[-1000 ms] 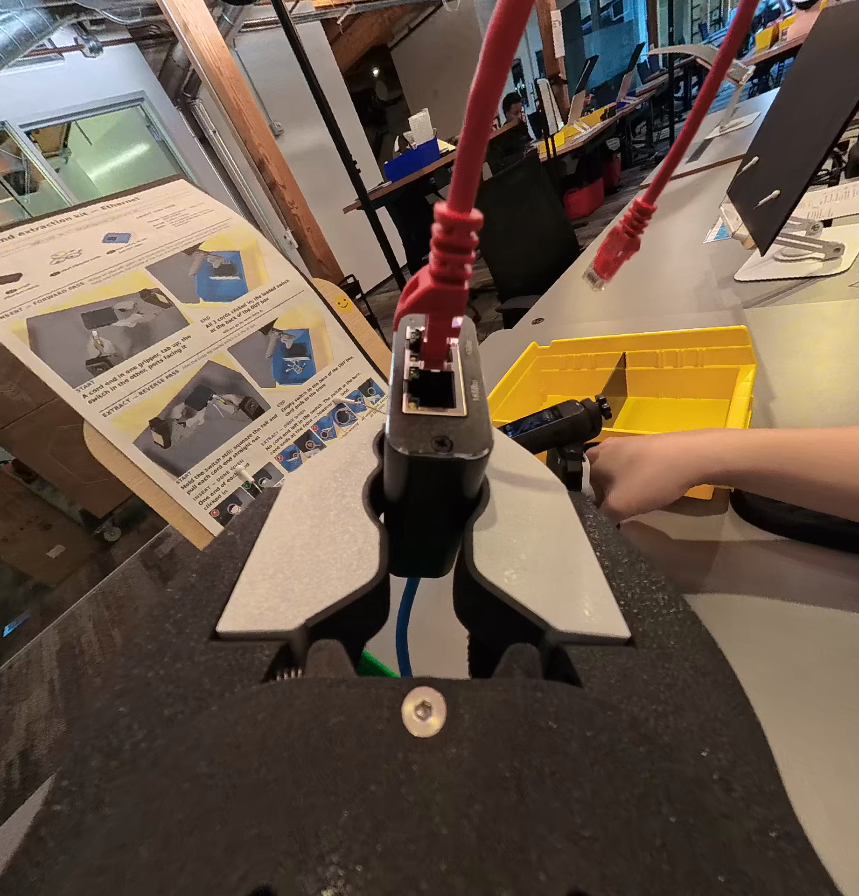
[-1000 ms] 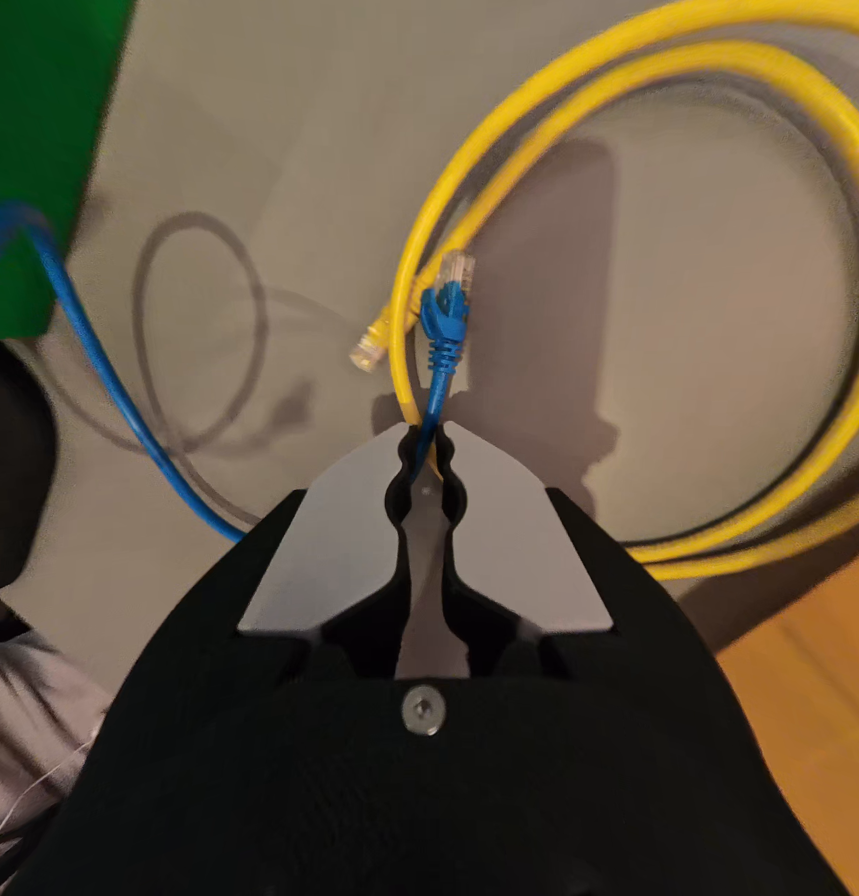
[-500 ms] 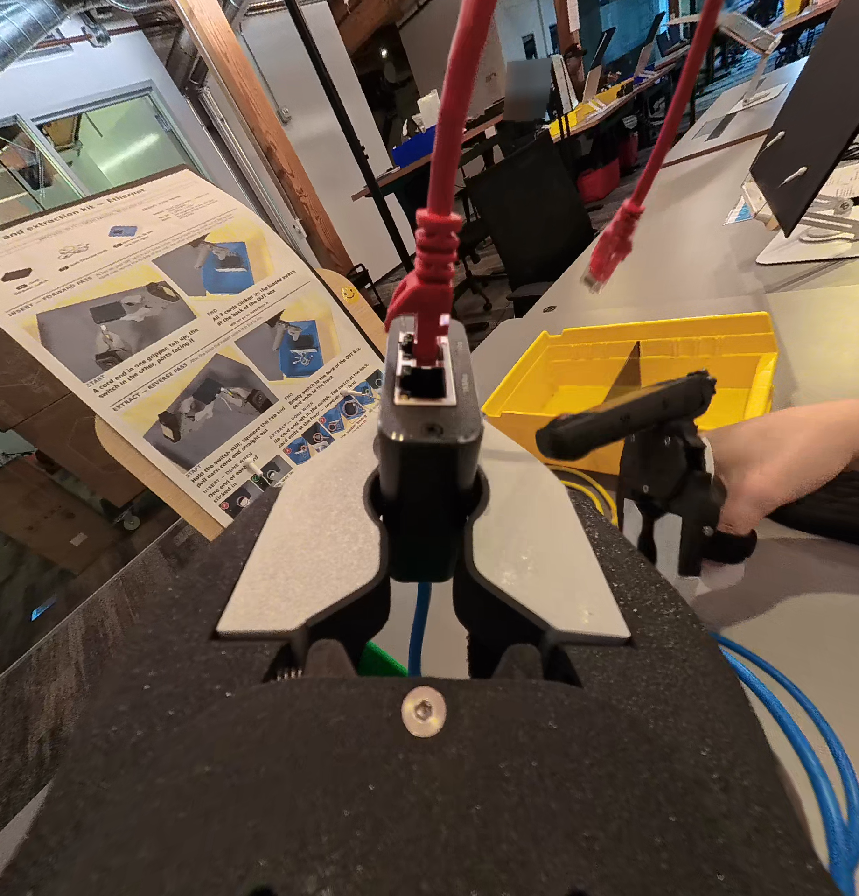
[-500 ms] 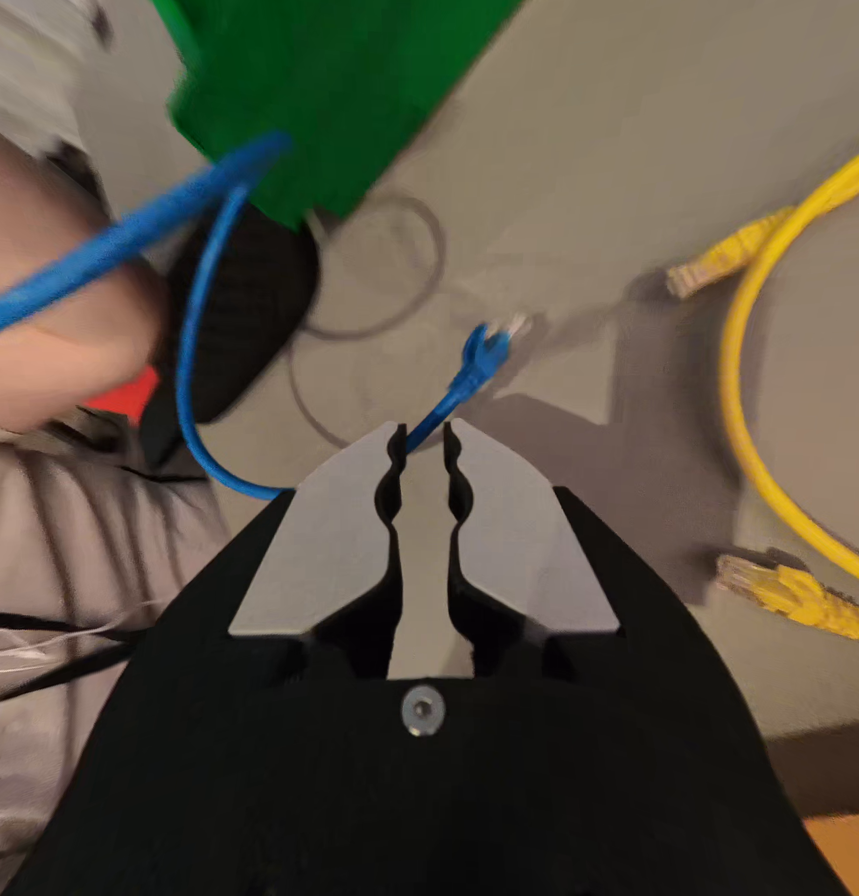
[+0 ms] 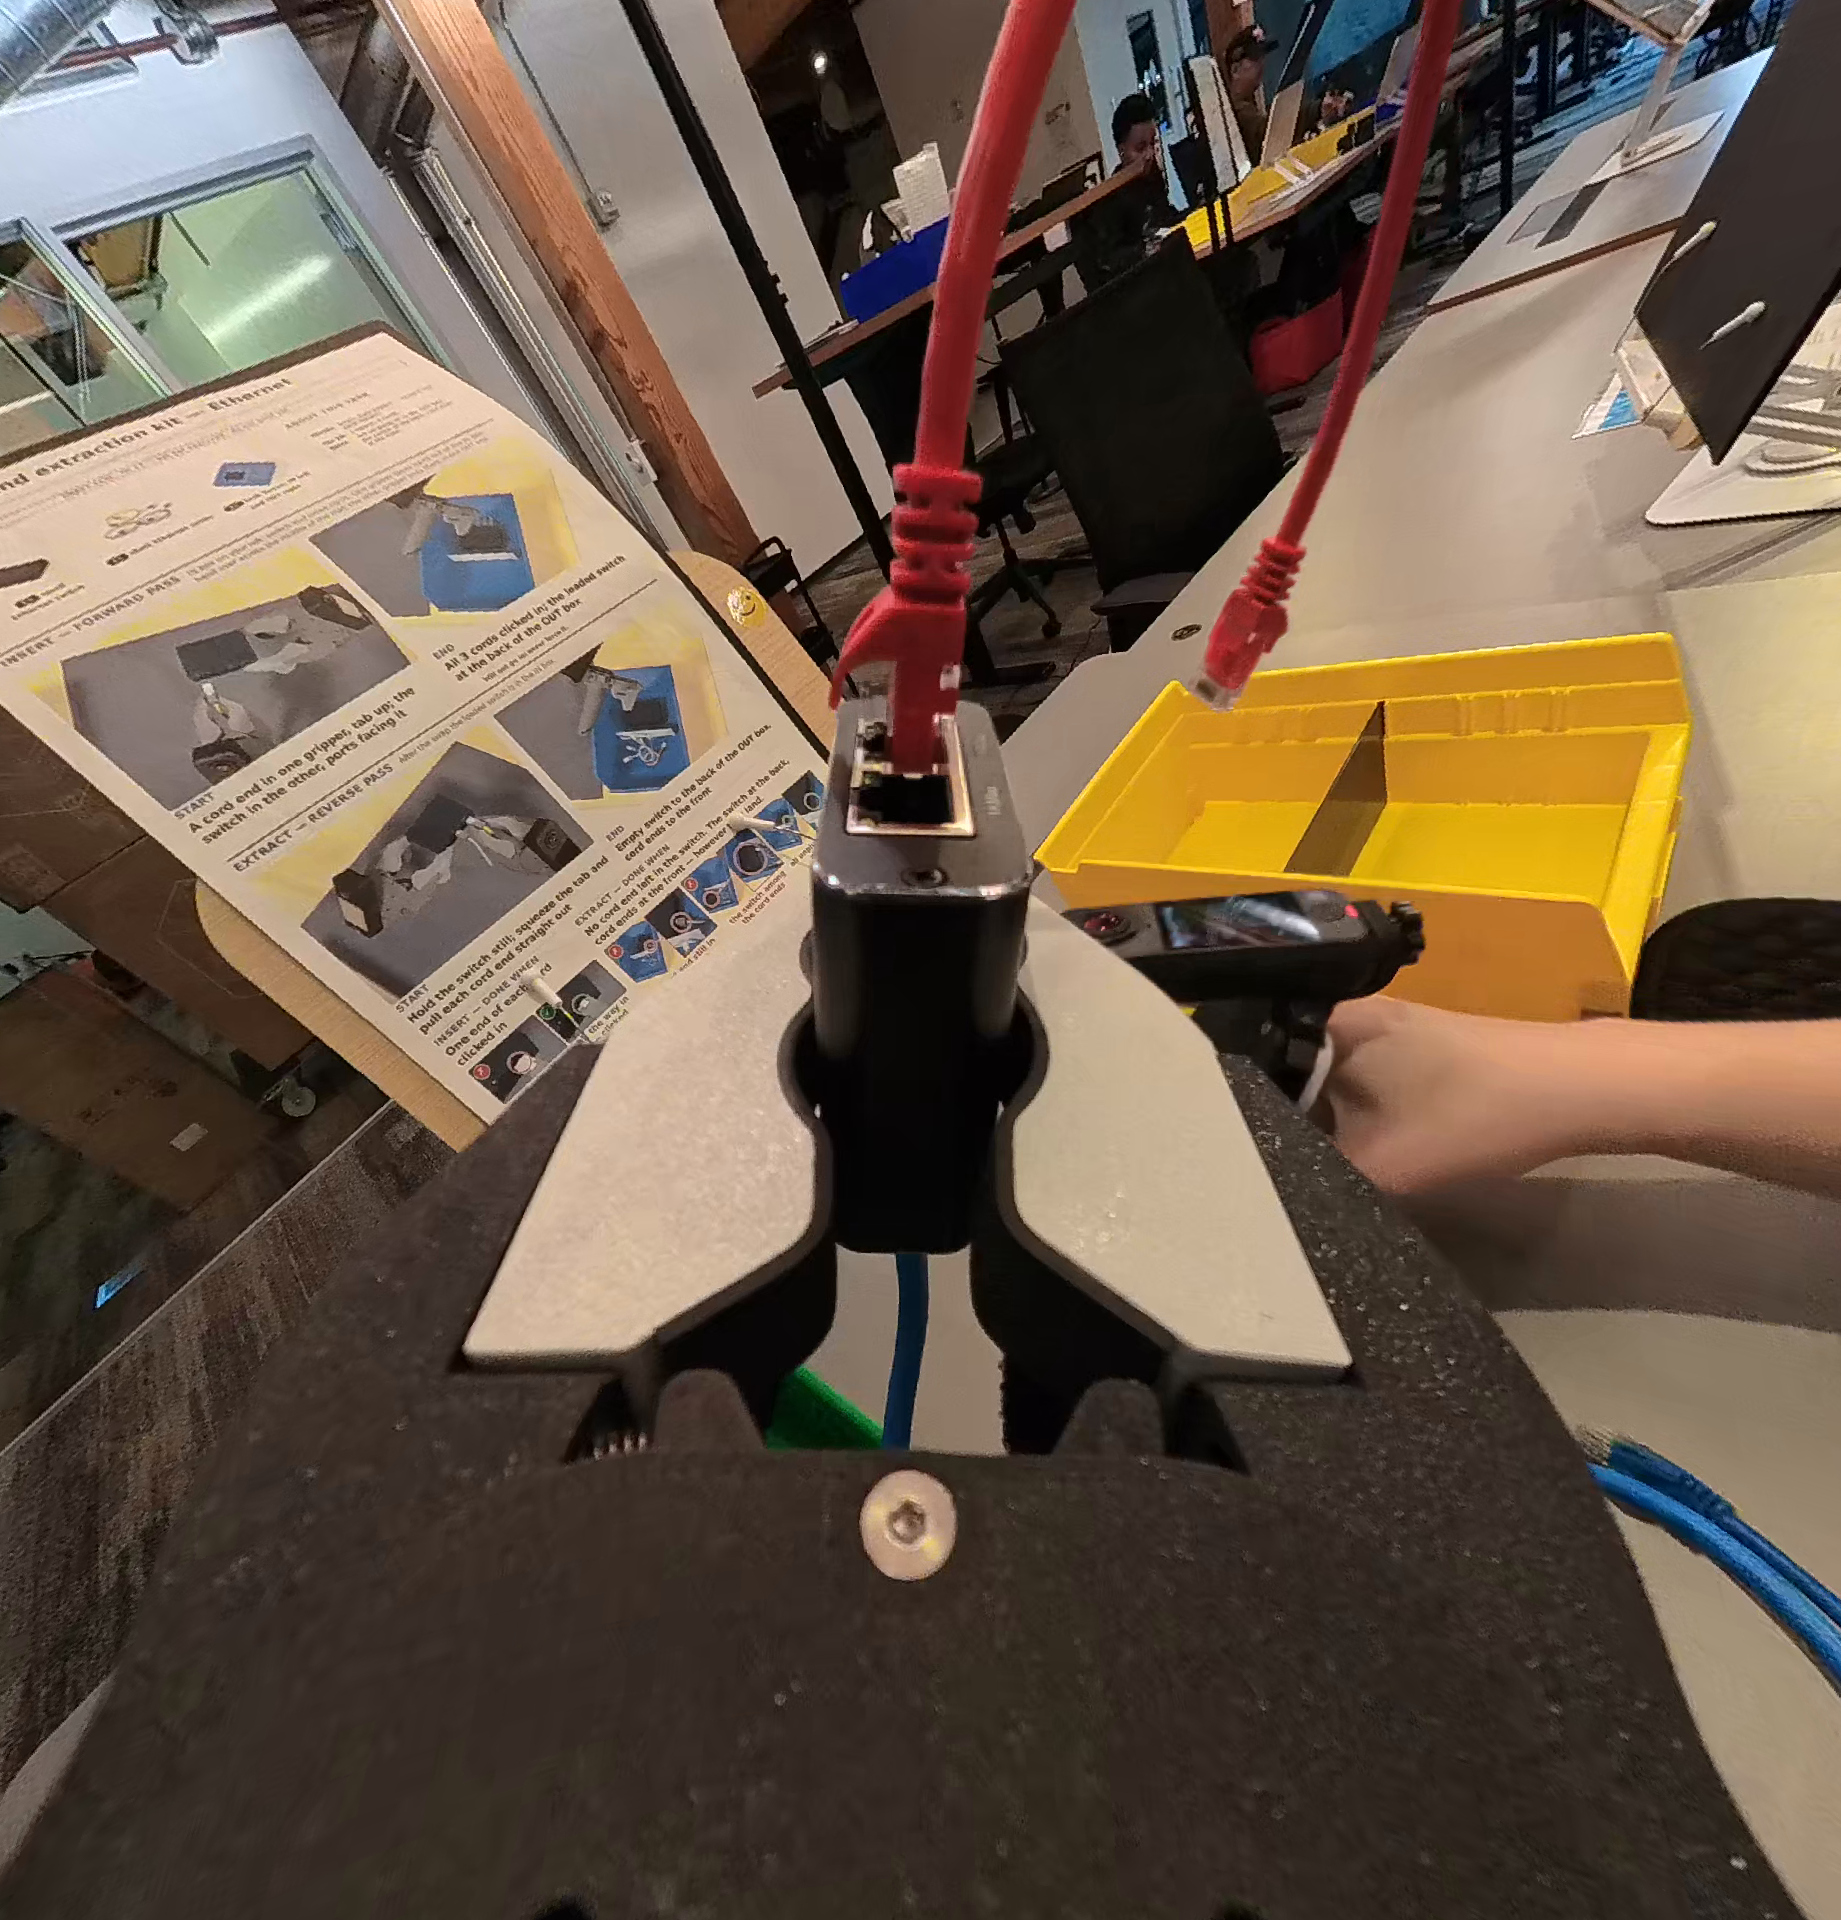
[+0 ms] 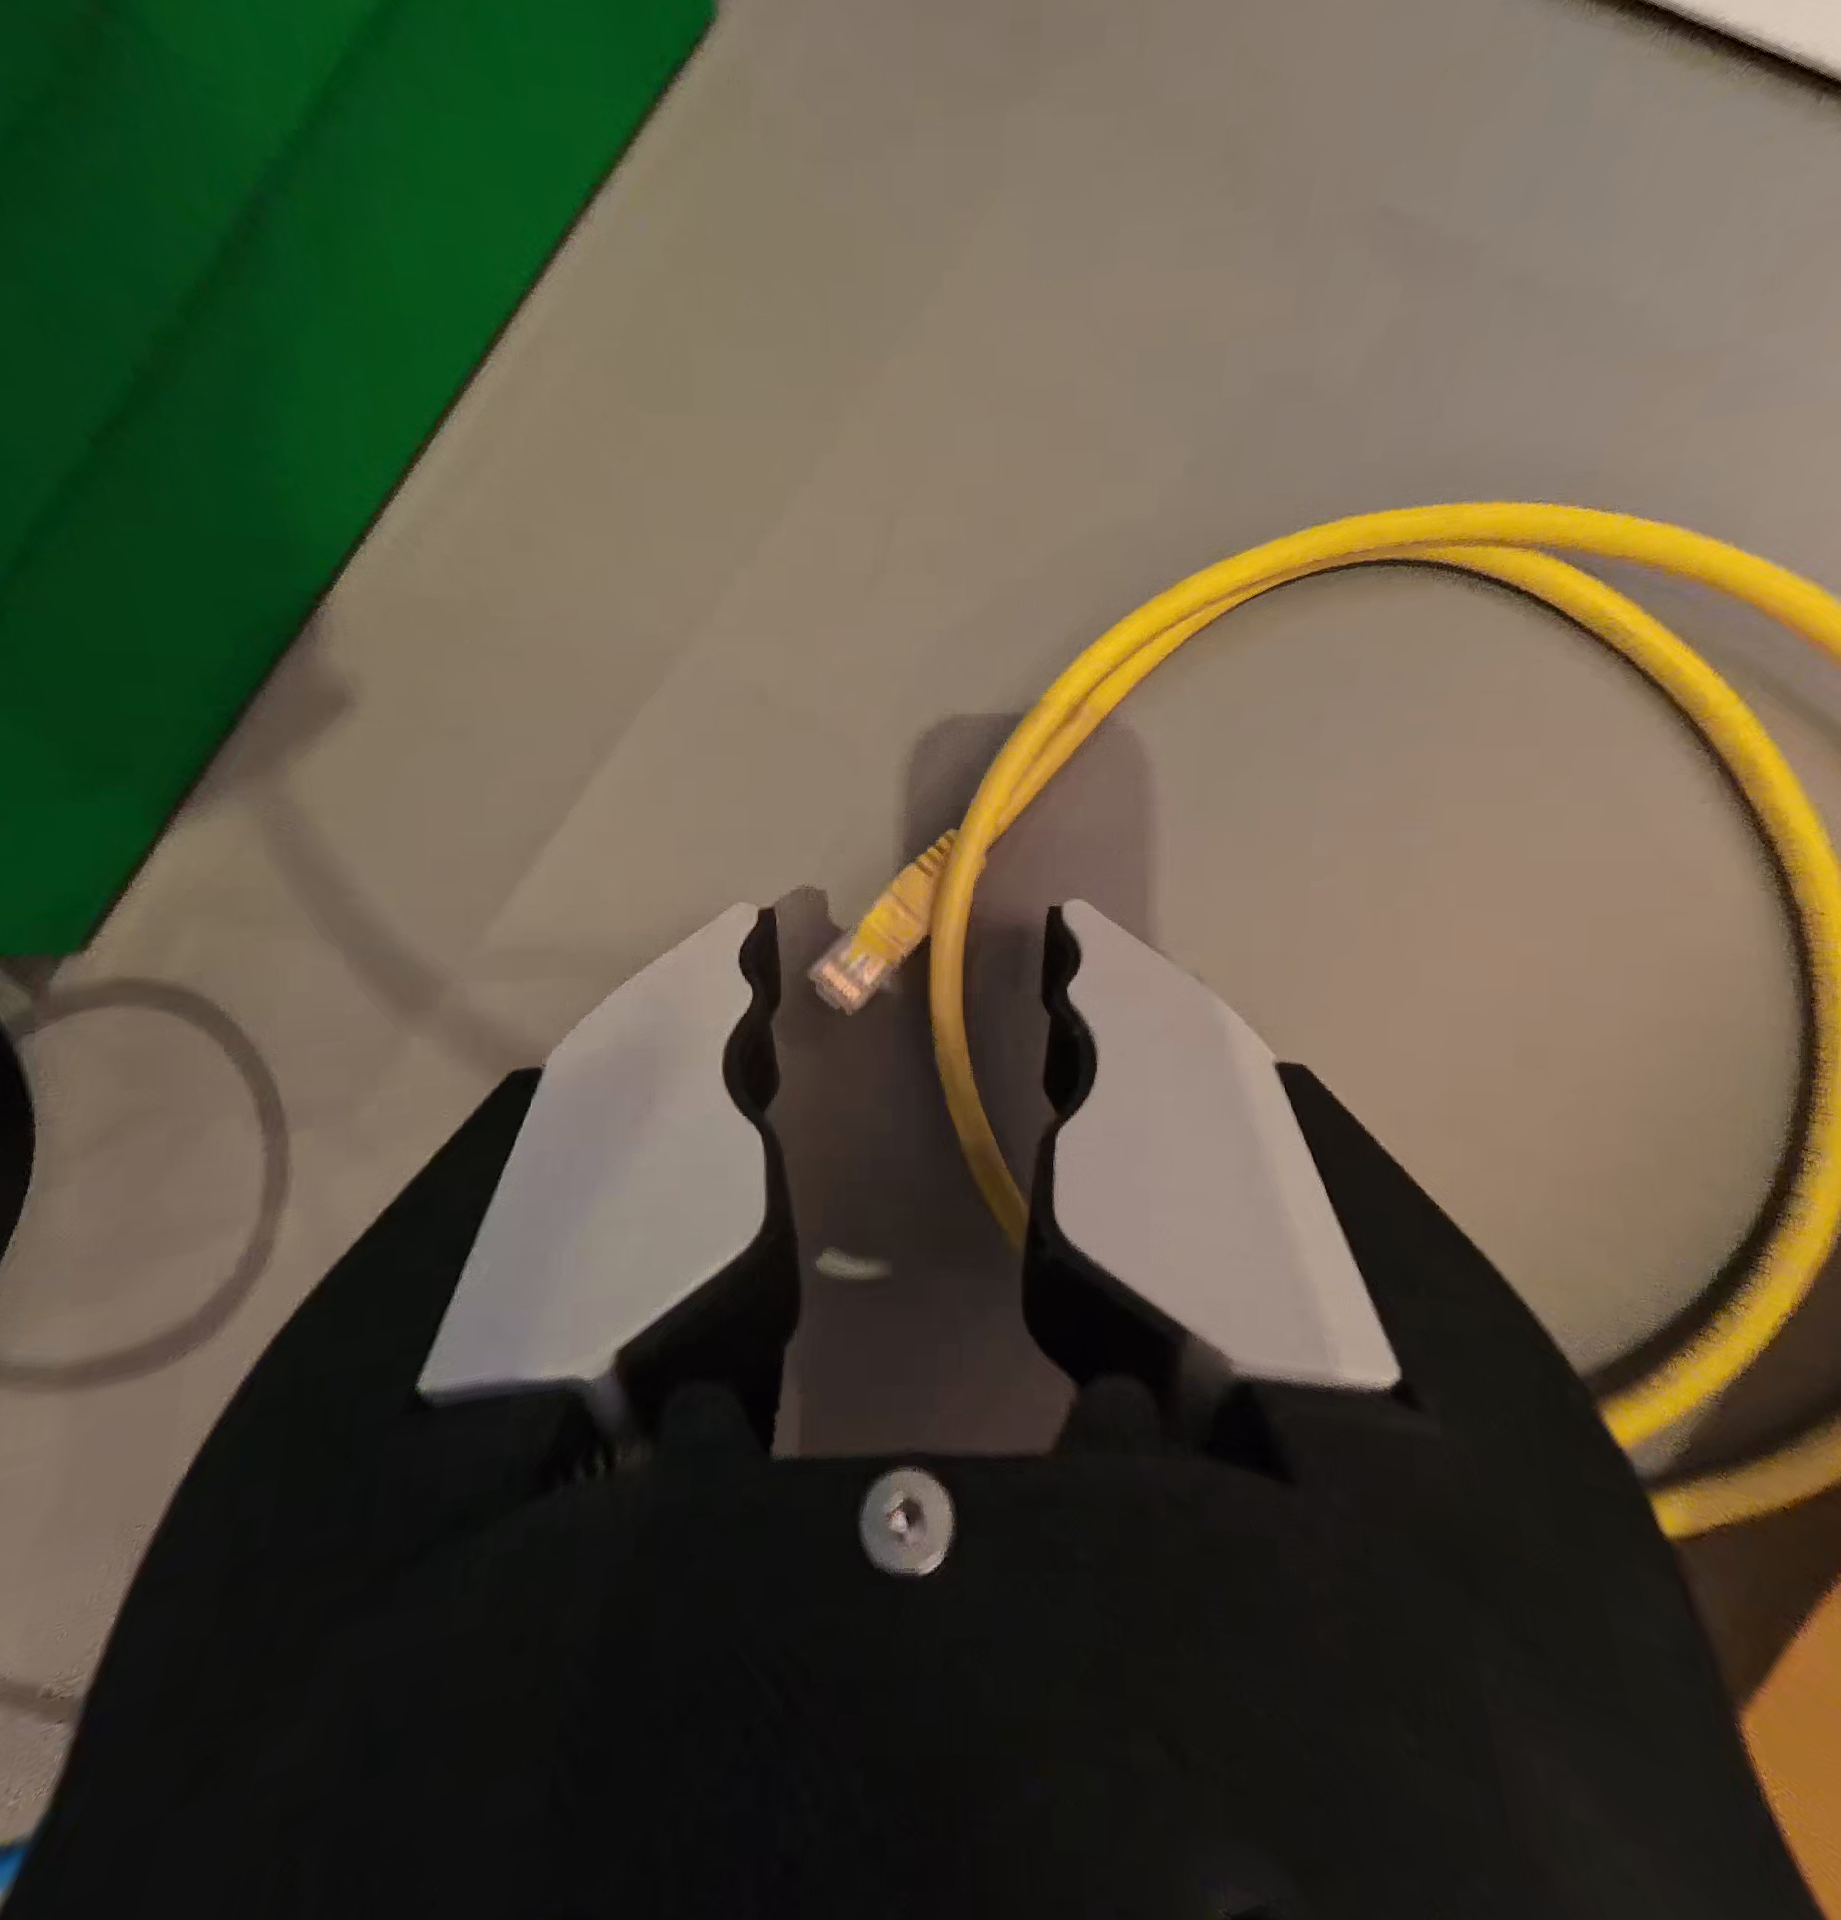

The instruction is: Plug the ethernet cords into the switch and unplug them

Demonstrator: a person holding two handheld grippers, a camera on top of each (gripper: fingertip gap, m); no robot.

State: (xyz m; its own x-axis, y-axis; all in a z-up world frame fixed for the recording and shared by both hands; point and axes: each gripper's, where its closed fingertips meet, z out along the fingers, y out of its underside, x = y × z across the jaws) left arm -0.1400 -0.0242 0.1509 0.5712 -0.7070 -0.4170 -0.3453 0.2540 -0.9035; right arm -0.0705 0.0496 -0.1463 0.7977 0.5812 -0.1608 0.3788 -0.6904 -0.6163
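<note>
My left gripper point(image 5: 911, 1049) is shut on a black ethernet switch point(image 5: 916, 966), held ports up. A red cord point(image 5: 931, 582) is plugged into its far port; the near port is empty. The red cord's other plug point(image 5: 1243, 639) hangs free above the yellow bin. My right gripper point(image 6: 905, 935) is open and empty, pointing down at the grey table. A yellow cord's plug point(image 6: 874, 951) lies just past the gap between its fingertips, and the yellow cord point(image 6: 1518, 831) loops to the right. A blue cord point(image 5: 1768, 1590) lies on the table at the lower right of the left wrist view.
A yellow divided bin point(image 5: 1415, 800) stands on the table behind the switch. An instruction poster point(image 5: 303, 707) leans at the left. A green sheet point(image 6: 199, 364) lies on the table left of my right gripper. A person's hand point(image 5: 1467, 1101) holds the right gripper's handle point(image 5: 1248, 940). The left gripper's tips are roughly 30 cm from the right gripper's.
My right gripper let go of the blue cord, opened, and moved over to the yellow cord's plug. My left gripper kept hold of the switch with the red cord in it.
</note>
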